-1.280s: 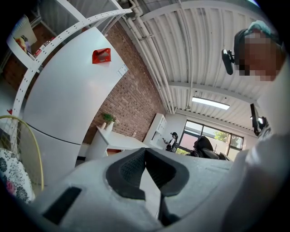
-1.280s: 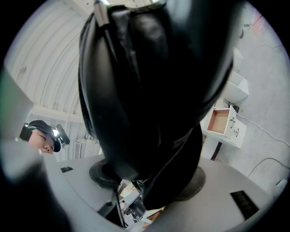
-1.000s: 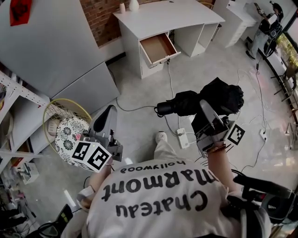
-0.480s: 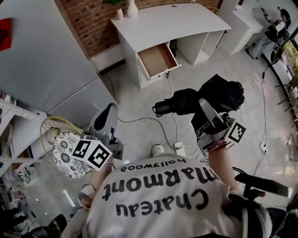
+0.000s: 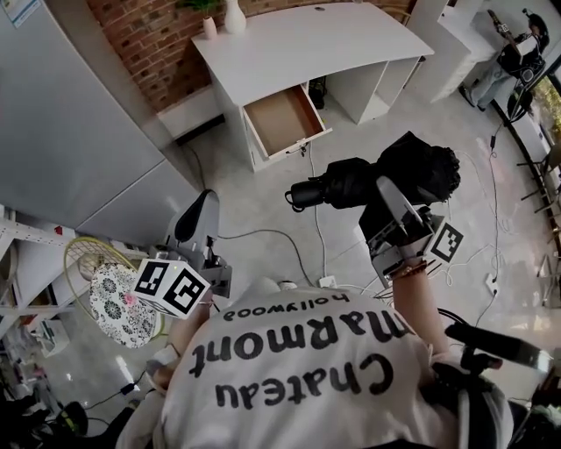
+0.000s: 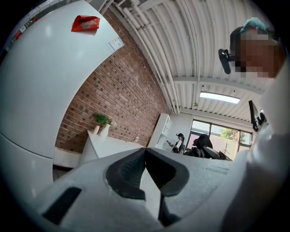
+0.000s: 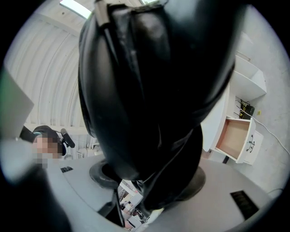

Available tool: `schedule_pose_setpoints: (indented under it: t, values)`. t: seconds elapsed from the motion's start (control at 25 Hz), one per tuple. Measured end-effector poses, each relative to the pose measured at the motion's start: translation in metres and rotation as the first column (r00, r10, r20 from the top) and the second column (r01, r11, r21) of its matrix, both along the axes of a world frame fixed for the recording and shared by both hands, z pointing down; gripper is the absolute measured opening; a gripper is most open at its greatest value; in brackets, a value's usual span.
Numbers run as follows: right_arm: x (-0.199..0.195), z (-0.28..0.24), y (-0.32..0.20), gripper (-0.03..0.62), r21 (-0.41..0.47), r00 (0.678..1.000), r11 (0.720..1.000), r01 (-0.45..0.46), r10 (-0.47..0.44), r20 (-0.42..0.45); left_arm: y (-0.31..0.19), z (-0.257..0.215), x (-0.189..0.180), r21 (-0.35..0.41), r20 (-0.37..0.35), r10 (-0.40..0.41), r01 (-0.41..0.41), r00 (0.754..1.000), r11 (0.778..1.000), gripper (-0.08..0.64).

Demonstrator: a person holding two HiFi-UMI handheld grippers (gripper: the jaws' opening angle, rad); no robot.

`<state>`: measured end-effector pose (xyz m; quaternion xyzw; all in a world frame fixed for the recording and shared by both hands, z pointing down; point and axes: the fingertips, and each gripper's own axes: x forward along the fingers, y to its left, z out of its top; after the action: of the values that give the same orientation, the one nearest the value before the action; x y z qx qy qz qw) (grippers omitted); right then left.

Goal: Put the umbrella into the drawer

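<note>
A folded black umbrella (image 5: 377, 180) is held level at chest height, its handle end pointing left. My right gripper (image 5: 392, 203) is shut on its bunched fabric, and in the right gripper view the umbrella (image 7: 149, 90) fills most of the picture above the right gripper (image 7: 152, 183). The white desk (image 5: 351, 39) stands ahead with its drawer (image 5: 279, 118) pulled open and empty, also seen as the drawer (image 7: 238, 138) at the right. My left gripper (image 5: 196, 221) is shut on nothing and held low at the left, its left gripper (image 6: 146, 152) pads touching.
A large grey cabinet (image 5: 79, 131) stands at the left. Below it is a yellow wire basket (image 5: 83, 259) with a patterned round thing (image 5: 114, 294). Cables (image 5: 316, 228) and a power strip (image 5: 329, 282) lie on the floor. Two vases (image 5: 235, 16) stand on the desk. Another person (image 5: 508, 53) is far right.
The desk and open drawer have slid down and left in the head view as the person steps closer. Both grippers keep their pose, the umbrella still held.
</note>
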<state>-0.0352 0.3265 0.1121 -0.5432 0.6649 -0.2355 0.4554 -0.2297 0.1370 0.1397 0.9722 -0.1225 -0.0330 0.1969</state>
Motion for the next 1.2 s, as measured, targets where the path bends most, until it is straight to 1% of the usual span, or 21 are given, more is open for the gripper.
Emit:
schedule_pose_setpoints:
  t: [0.12, 0.28, 0.52, 0.68, 0.76, 0.92, 1.04, 1.2]
  values:
    - [0.011, 0.012, -0.004, 0.238, -0.033, 1.000, 0.999, -0.004, 0.004, 0.002, 0.000, 0.009, 0.007, -0.010, 0.026, 0.003, -0.003, 1.000, 1.000, 0.015]
    - [0.017, 0.024, -0.020, 0.238, -0.045, 1.000, 0.999, 0.011, -0.010, 0.027, -0.013, 0.018, 0.015, -0.032, 0.042, -0.006, 0.007, 0.999, 0.999, 0.015]
    - [0.034, 0.038, -0.040, 0.238, -0.070, 0.999, 0.997, 0.016, -0.013, 0.049, -0.031, 0.022, 0.037, -0.029, 0.060, 0.003, -0.002, 0.998, 1.000, 0.015]
    - [0.051, 0.044, -0.066, 0.238, -0.068, 0.998, 0.998, 0.019, -0.014, 0.066, -0.056, 0.035, 0.054, -0.017, 0.091, 0.012, -0.010, 0.996, 1.000, 0.015]
    - [0.061, 0.053, -0.086, 0.238, -0.082, 0.997, 0.996, 0.023, -0.017, 0.076, -0.074, 0.052, 0.065, -0.040, 0.110, 0.023, -0.018, 0.994, 0.999, 0.015]
    - [0.085, 0.088, -0.128, 0.238, -0.163, 0.994, 0.986, 0.046, -0.029, 0.108, -0.106, 0.091, 0.088, -0.118, 0.149, 0.038, -0.021, 0.988, 0.993, 0.015]
    - [0.102, 0.110, -0.159, 0.238, -0.214, 0.989, 0.974, 0.073, -0.043, 0.142, -0.130, 0.106, 0.107, -0.136, 0.160, 0.039, -0.017, 0.986, 0.991, 0.015]
    - [0.123, 0.144, -0.194, 0.238, -0.279, 0.984, 0.953, 0.122, -0.079, 0.162, -0.154, 0.120, 0.136, -0.162, 0.174, 0.052, -0.024, 0.983, 0.987, 0.015]
